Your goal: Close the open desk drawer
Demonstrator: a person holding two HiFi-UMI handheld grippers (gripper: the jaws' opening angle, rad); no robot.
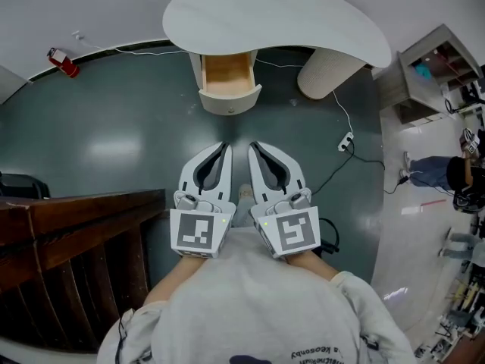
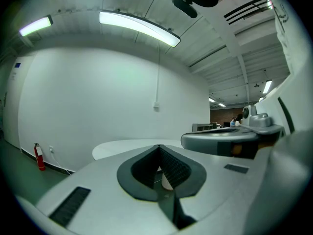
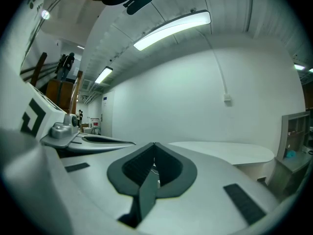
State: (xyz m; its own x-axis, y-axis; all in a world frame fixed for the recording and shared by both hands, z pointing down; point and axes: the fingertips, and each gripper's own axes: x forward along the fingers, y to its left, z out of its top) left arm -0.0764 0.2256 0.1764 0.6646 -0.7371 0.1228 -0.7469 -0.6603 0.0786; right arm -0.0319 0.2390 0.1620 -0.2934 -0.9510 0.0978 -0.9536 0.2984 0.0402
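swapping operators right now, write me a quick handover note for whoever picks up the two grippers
Left gripper: jaws together, nothing held.
Right gripper: jaws together, nothing held.
Both are side by side in front of the person, pointing toward the drawer, with bare floor between them and it. Neither touches it.
The drawer stands pulled out from under the white desk, its wooden inside showing and its white front facing the grippers.
Done: nothing on the drawer yet.
Left: bring the grippers up to the drawer front and push it in until it sits flush under the desk.
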